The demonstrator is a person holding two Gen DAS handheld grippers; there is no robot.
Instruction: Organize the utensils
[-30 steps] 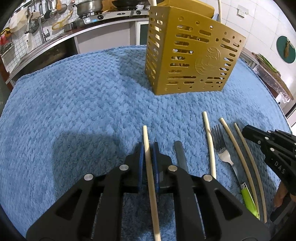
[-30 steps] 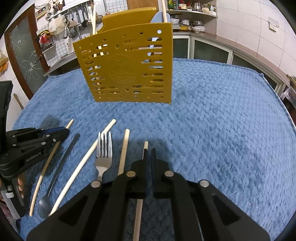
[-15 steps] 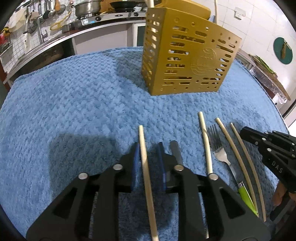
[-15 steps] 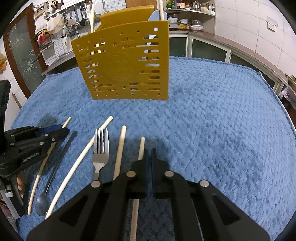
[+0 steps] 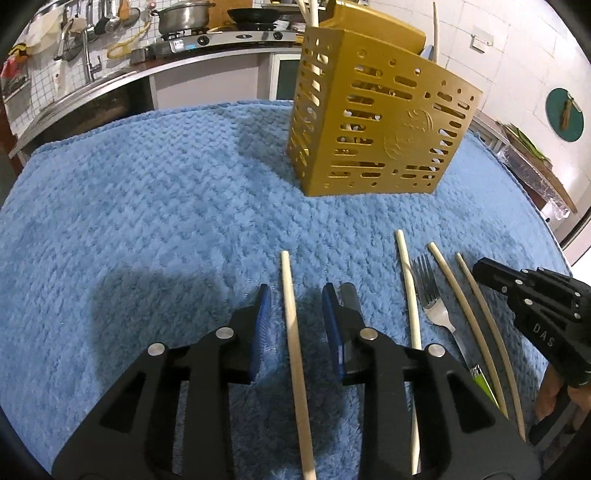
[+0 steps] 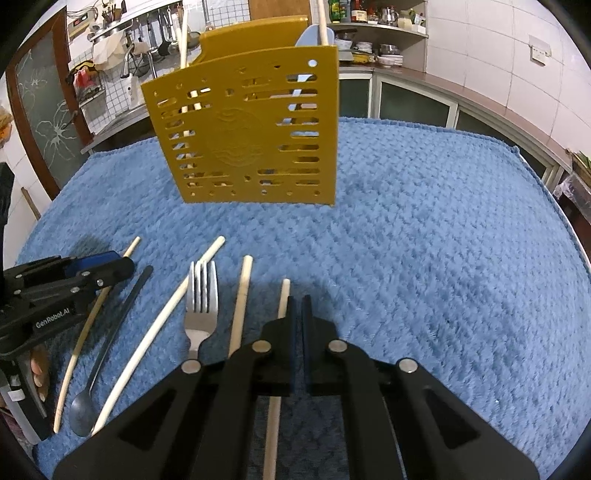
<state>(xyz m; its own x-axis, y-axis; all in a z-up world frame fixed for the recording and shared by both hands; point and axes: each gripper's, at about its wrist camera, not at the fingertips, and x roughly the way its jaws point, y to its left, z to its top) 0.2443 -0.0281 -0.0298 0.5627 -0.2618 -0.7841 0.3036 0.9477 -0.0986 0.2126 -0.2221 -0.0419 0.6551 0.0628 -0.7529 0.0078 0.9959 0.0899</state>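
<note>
Left wrist view gives us the gold perforated utensil caddy (image 5: 380, 129) standing upright on the blue towel (image 5: 147, 221), and we take it as our landmark. Pale chopsticks (image 5: 310, 22) rise out of its top on the side toward the stove, and another pale stick shows at its far corner; in the right wrist view we also see a light blue utensil (image 6: 314, 37) poking above the caddy's rim beside a chopstick, though we cannot tell which compartment each sits in. On the towel, on the near side of the caddy, our loose utensils lie in a rough row: a chopstick (image 5: 295, 350), a dark-handled spoon (image 6: 107, 350), a second chopstick (image 5: 408, 295), a fork with a green handle (image 5: 432, 299), and two more chopsticks (image 5: 461, 310) nearest the right gripper. Our left gripper (image 5: 295, 299) points down at the towel in front of the caddy, its jaws opening, blue pads (image 5: 262, 306) apart on either side of the first chopstick without pressing on it; that chopstick lies flat on the towel. Our right gripper (image 6: 297, 306) also angles down in front of the caddy, its jaws pressed together and pinching nothing, a chopstick (image 6: 282, 295) lying just beside and under its left finger.
</note>
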